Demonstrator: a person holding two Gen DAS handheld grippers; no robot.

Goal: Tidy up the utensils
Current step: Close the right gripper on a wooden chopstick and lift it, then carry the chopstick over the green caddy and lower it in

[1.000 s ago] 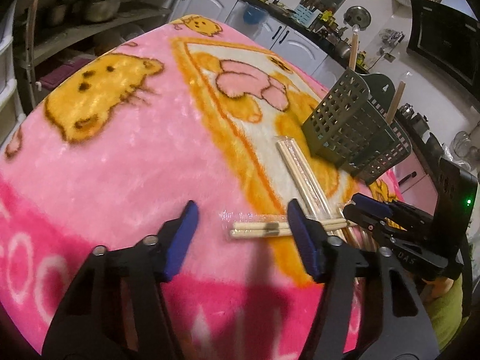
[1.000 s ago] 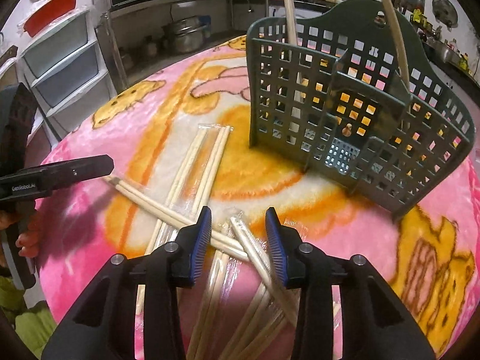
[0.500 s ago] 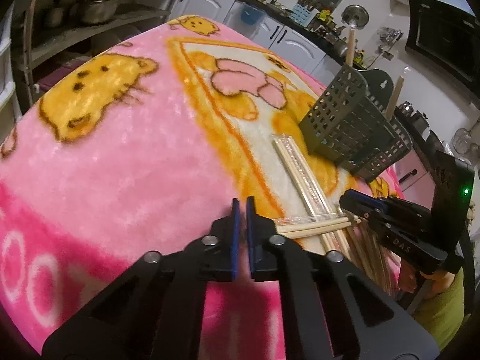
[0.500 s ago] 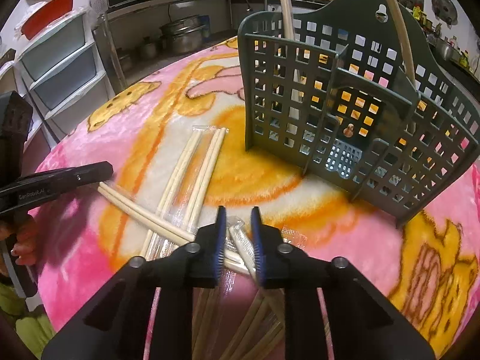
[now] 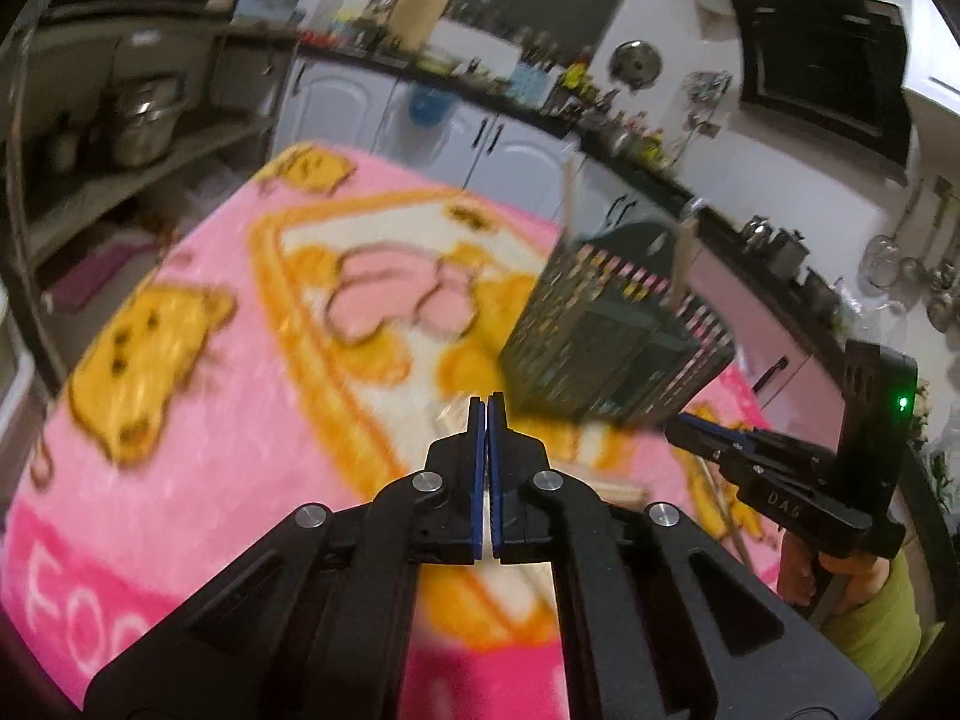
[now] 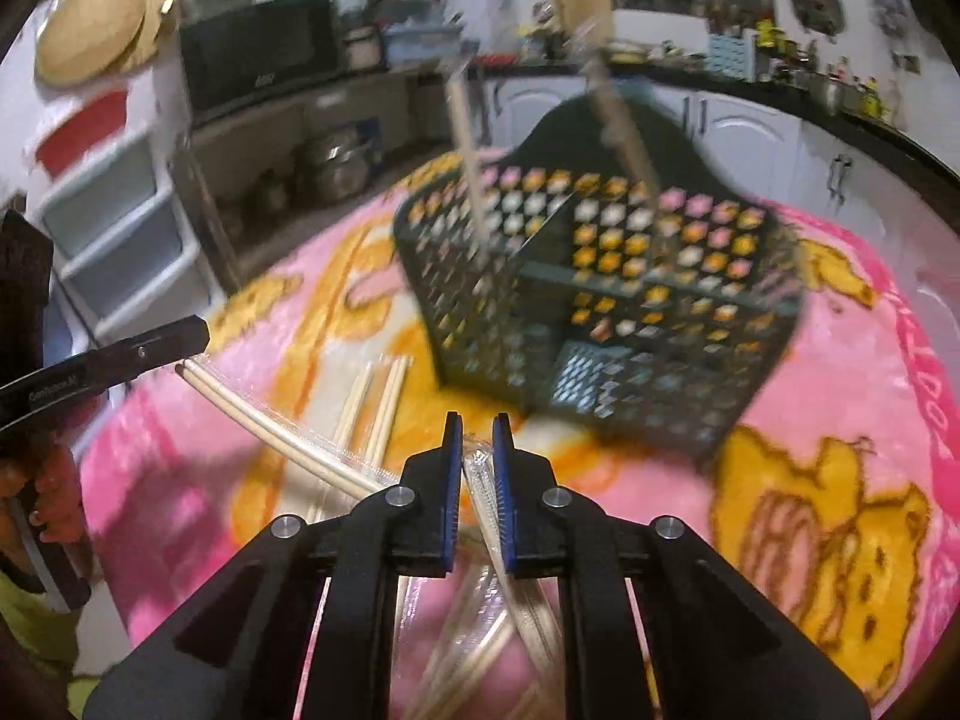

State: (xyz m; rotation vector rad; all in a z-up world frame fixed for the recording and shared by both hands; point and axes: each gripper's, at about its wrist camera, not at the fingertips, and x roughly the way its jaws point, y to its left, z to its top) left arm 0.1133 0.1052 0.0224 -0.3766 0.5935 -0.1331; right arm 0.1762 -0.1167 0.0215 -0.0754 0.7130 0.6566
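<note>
A dark green lattice utensil basket (image 6: 606, 306) stands on the pink blanket-covered table (image 6: 840, 372), with two wooden sticks upright in it; it also shows in the left wrist view (image 5: 618, 342). My right gripper (image 6: 477, 456) is shut on a plastic-wrapped chopstick pair (image 6: 483, 480) and is lifted above the table. My left gripper (image 5: 486, 420) is shut; in the right wrist view its tip (image 6: 180, 336) holds one end of another wrapped chopstick pair (image 6: 270, 426), raised off the table. More wrapped chopsticks (image 6: 378, 402) lie on the blanket in front of the basket.
Kitchen cabinets (image 5: 516, 162) and a cluttered counter run behind the table. Shelves with steel pots (image 5: 141, 120) stand to the left. Plastic drawers (image 6: 108, 222) sit beside the table in the right wrist view. The right gripper's body (image 5: 780, 492) shows at right in the left wrist view.
Both grippers closed on wrapped chopstick pairs and have lifted them off the blanket. Both views have tilted up and are blurred with motion.
</note>
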